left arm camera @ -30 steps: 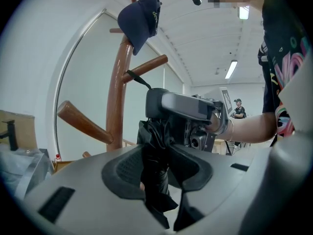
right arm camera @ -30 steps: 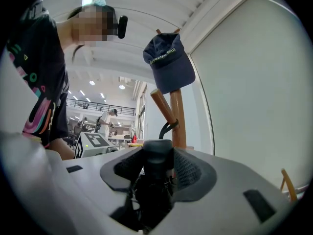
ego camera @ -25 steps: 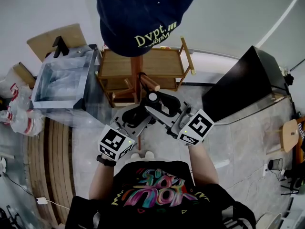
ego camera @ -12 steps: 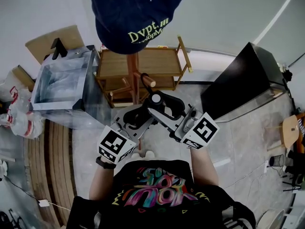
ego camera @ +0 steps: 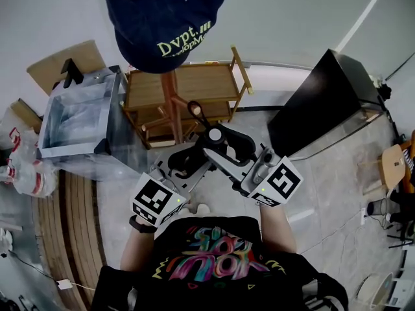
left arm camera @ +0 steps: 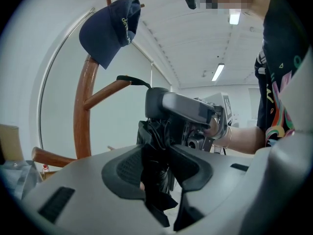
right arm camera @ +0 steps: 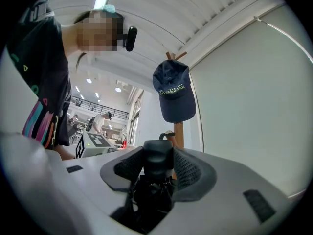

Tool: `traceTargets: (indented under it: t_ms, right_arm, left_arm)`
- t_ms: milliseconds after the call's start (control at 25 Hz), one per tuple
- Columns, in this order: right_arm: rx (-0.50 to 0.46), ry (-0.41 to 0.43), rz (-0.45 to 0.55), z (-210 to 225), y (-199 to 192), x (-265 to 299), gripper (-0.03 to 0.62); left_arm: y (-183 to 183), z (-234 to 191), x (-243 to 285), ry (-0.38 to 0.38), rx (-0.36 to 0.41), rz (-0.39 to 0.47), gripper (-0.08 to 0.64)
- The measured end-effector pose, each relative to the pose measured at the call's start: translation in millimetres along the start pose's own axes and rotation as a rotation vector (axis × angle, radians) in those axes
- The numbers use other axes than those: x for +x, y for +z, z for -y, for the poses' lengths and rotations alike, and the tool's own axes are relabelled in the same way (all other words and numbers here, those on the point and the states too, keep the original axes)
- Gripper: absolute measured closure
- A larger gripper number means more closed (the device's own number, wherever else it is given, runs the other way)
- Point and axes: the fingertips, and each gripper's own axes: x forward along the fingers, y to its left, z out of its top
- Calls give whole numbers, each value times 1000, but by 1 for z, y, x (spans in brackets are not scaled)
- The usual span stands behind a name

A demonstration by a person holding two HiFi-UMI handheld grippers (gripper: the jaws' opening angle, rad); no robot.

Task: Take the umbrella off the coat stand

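Note:
A folded black umbrella (ego camera: 196, 159) is held in front of the wooden coat stand (ego camera: 170, 99). Its strap loop (ego camera: 195, 109) still lies over the tip of a peg (left arm camera: 110, 88). My left gripper (ego camera: 187, 166) is shut on the umbrella's black fabric (left arm camera: 155, 151). Across from it, my right gripper (ego camera: 224, 149) is shut on the round handle end (right arm camera: 157, 161). A navy cap (ego camera: 162, 18) hangs on top of the stand, also seen as the cap (right arm camera: 174, 96) in the right gripper view. The umbrella's lower part is hidden by the jaws.
A low wooden shelf (ego camera: 207, 83) stands behind the stand. A clear plastic box (ego camera: 78, 112) sits to its left, with bags (ego camera: 16, 157) beyond. A black panel (ego camera: 311, 109) leans at the right, and a stool (ego camera: 392, 166) stands further right. A person (right arm camera: 100, 123) is far off.
Both grippers have lifted the umbrella and drawn it back from the stand, towards the picture's right. The strap loop has slid outward along the peg.

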Motion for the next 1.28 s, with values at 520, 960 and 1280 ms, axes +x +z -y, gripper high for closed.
traceTargets:
  t_ms: [520, 960, 1280]
  right_arm:
    - [-16, -89, 2, 4, 9, -26, 387]
    - [-31, -202, -14, 10, 9, -58, 387]
    - [-33, -261, -37, 9, -3, -74, 388]
  left_arm:
    - [7, 22, 15, -100, 10, 3, 399]
    - [5, 48, 37, -240, -12, 6, 399]
    - [-8, 60, 44, -294, -5, 0, 399]
